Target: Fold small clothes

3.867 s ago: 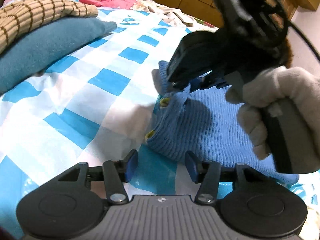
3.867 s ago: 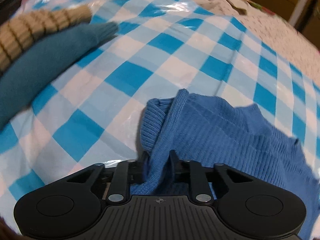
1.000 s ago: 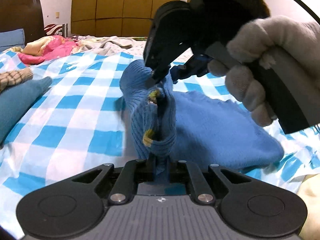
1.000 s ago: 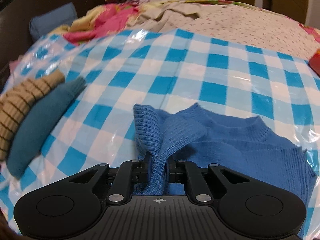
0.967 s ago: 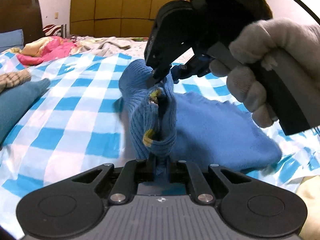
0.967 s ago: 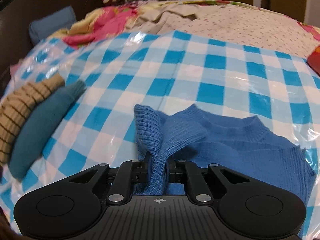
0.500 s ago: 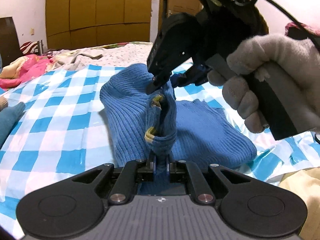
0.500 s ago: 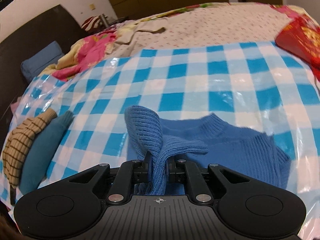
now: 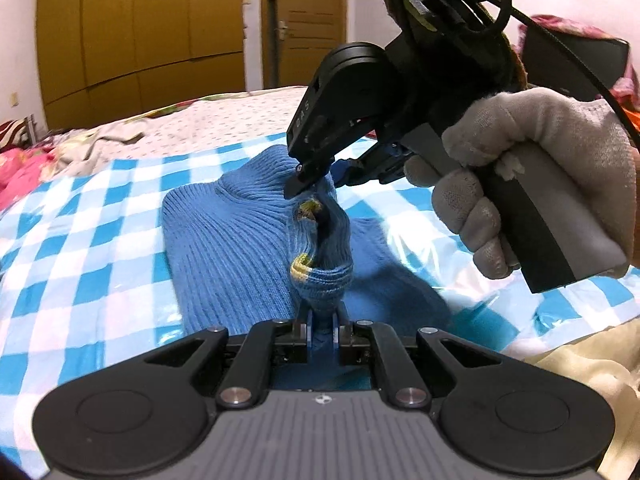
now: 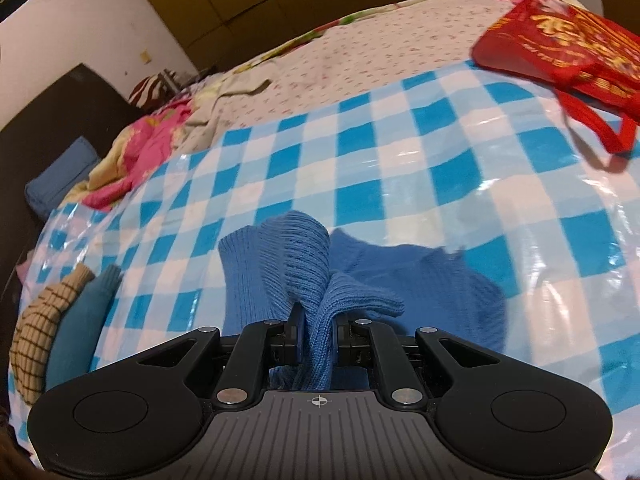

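Surface: a bed (image 10: 400, 32) is covered by a glossy blue-and-white checked plastic sheet (image 10: 400, 152); a floral bedsheet (image 10: 380, 52) is seen beyond its far edge.
Room: brown wooden wardrobe doors (image 9: 140, 32) and a door (image 9: 312, 24) are seen behind the bed in the left wrist view; a dark headboard (image 10: 52, 120) is seen at the left of the right wrist view.
Around the sheet: a red bag (image 10: 560, 48) lies at the far right corner; a pink floral quilt (image 10: 140, 152) is bunched at the far left; a tan checked garment (image 10: 44, 320) and a teal garment (image 10: 88, 320), both folded, lie together at the left edge.
Sweater place: the blue knit sweater (image 9: 240, 248) lies near the middle of the checked sheet, well apart from the folded pair.
Sweater lie: its body is spread on the sheet, with the long axis running from the near edge toward the wardrobe in the left wrist view; one ribbed edge, marked with yellow stitching, is lifted off the sheet and stretched between the two grippers.
Left hand-held gripper (image 9: 322, 326): closed tight on the near end of the lifted ribbed edge.
Right hand-held gripper (image 10: 316, 338): nearly closed, clamped on the far end of the same edge; a fold of knit is pinched between its fingers.
Right hand (image 9: 532, 176): in a pale glove, wrapped around the gripper's handle.
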A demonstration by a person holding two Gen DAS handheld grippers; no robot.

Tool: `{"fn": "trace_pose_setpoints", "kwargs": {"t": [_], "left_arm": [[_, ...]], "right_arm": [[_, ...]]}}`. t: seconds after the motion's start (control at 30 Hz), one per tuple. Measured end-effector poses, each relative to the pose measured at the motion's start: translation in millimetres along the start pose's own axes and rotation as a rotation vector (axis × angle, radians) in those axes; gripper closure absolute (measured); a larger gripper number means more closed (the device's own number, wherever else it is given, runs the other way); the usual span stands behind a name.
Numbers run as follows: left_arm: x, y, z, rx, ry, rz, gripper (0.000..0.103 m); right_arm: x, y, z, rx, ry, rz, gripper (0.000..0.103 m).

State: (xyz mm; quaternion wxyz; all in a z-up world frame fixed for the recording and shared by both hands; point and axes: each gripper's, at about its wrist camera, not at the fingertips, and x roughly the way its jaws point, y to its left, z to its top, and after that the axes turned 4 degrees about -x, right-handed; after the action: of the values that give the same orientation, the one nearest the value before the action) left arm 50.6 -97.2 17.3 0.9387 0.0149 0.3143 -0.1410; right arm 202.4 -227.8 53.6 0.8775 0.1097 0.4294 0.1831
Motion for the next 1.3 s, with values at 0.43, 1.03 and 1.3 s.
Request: {"fn": "trace_pose_setpoints", "kwargs": {"t": [0.43, 1.03, 1.3], "left_arm": [[27, -42, 9, 0.109, 0.035, -0.039, 0.083], [46, -54, 0, 0.151, 0.100, -0.045, 0.083], [44, -55, 2, 0.157, 0.079, -0.045, 0.083]], "right_arm": [[-11, -46, 1, 0.031, -0.037, -0.030, 0.093], [26, -91, 3, 0.204, 0.038, 0.032, 0.071], [21, -71, 14, 0.130, -0.047, 0.011, 0.084]]}}
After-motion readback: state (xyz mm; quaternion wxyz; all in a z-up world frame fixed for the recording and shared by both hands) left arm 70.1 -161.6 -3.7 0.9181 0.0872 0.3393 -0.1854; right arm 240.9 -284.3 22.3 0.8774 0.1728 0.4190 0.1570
